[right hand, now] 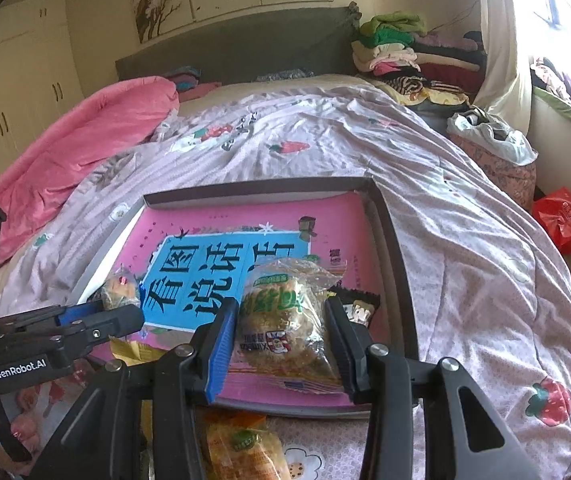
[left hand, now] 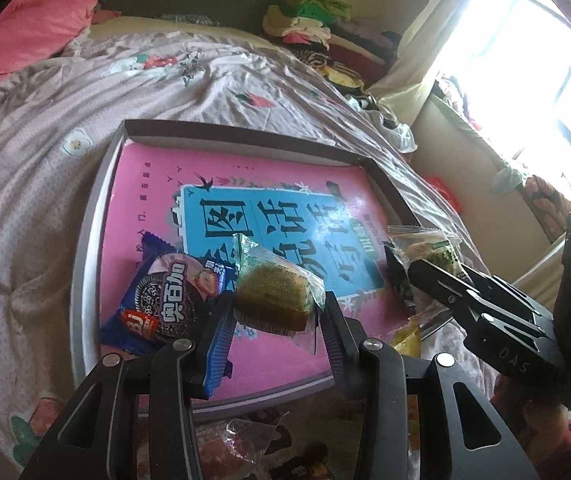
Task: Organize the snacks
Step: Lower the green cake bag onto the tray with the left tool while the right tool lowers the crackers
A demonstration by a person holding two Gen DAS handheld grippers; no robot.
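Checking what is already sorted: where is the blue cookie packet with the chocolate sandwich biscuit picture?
In the left wrist view, the blue cookie packet lies in the shallow box, near-left corner, on the pink book.

You work over a bed [right hand: 465,240] whose quilt carries a shallow box [right hand: 393,248] and, far left, a pink blanket [right hand: 85,140].

Both wrist views look steeply down, close; sharing the tray [left hand: 85,248].

My left claw [left hand: 275,320]: black, one blue ribbed pad. Cake packet [left hand: 275,292] in it: clear film, golden-brown inside. Cookie pack [left hand: 165,300]: dark blue, pink strawberry print. Box [left hand: 89,240]: grey rim, pink-and-cyan floor, black characters. Bedsheet [right hand: 465,240]: pale lilac, strawberries.
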